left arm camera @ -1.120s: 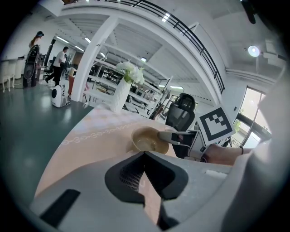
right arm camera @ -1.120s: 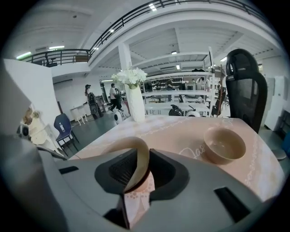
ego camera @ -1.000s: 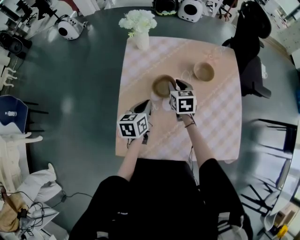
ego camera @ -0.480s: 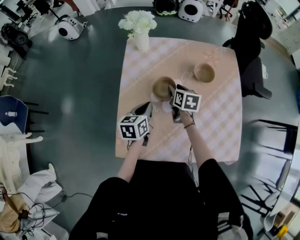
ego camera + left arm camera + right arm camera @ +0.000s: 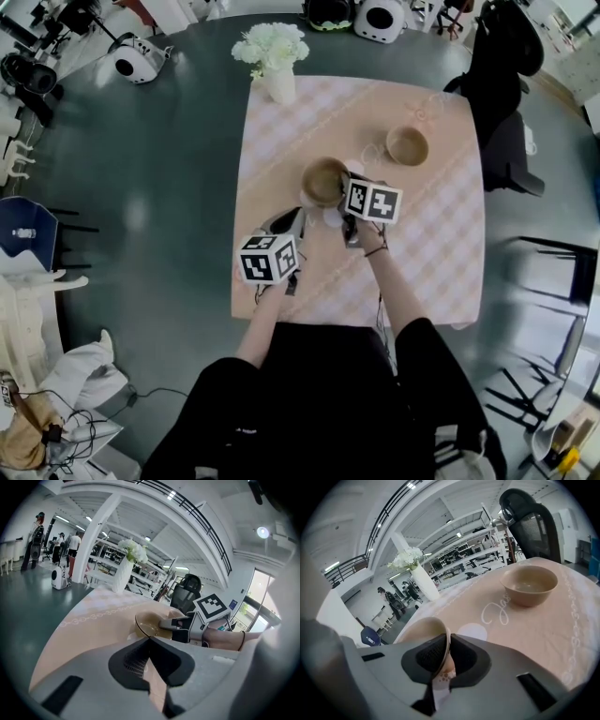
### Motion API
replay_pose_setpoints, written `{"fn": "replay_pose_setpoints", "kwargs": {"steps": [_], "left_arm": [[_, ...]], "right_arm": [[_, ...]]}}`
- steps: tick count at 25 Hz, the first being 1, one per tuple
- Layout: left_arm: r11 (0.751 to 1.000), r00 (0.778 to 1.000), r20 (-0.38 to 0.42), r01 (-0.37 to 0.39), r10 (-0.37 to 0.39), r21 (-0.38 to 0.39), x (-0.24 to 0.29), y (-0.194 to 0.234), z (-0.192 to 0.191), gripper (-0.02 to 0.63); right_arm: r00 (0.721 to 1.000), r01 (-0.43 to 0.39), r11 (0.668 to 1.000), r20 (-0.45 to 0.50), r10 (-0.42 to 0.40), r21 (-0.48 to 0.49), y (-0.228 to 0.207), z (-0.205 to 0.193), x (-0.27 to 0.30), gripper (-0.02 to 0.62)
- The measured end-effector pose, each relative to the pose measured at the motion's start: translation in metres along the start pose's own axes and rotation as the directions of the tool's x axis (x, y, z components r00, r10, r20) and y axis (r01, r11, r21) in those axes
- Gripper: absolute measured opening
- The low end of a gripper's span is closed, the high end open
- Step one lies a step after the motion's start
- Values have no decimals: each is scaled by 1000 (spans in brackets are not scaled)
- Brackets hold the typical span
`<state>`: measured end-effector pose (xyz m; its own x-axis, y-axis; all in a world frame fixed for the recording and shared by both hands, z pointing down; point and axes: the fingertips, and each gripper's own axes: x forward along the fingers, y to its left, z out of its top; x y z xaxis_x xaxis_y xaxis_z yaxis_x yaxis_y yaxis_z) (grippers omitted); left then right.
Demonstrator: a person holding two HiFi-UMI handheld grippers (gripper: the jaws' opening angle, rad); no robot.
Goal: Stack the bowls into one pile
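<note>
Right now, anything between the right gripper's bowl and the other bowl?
Nothing visible. The right gripper is closing, the rim of the near bowl between its jaws; only tablecloth separates it from the far bowl.

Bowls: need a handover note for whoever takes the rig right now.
Grippers: the right gripper is closing its jaws on the near bowl, with the rim between the pads. The left gripper is shut and empty, over the tablecloth.
Things: the far bowl sits upright and alone, apart from the near bowl.
Done: nothing is stacked yet.
Left: lift the near bowl and set it into the far bowl.
</note>
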<state>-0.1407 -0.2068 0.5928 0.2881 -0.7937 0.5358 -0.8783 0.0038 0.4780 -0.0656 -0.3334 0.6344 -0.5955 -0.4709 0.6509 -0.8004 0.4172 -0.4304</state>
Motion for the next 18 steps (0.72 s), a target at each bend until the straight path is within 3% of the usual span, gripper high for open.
{"fn": "replay_pose_setpoints", "kwargs": {"steps": [7,18], "left_arm": [[1000,1000,4,3,-3,4,2,-3,0,-2],[997,999,18,49,-50,56,15,-24,6,-3]], "right_arm": [[1000,-21,999,21,20,43,-6,7,-7,14],[988,-34,998,151,24,59,-26,38,-35,14]]}}
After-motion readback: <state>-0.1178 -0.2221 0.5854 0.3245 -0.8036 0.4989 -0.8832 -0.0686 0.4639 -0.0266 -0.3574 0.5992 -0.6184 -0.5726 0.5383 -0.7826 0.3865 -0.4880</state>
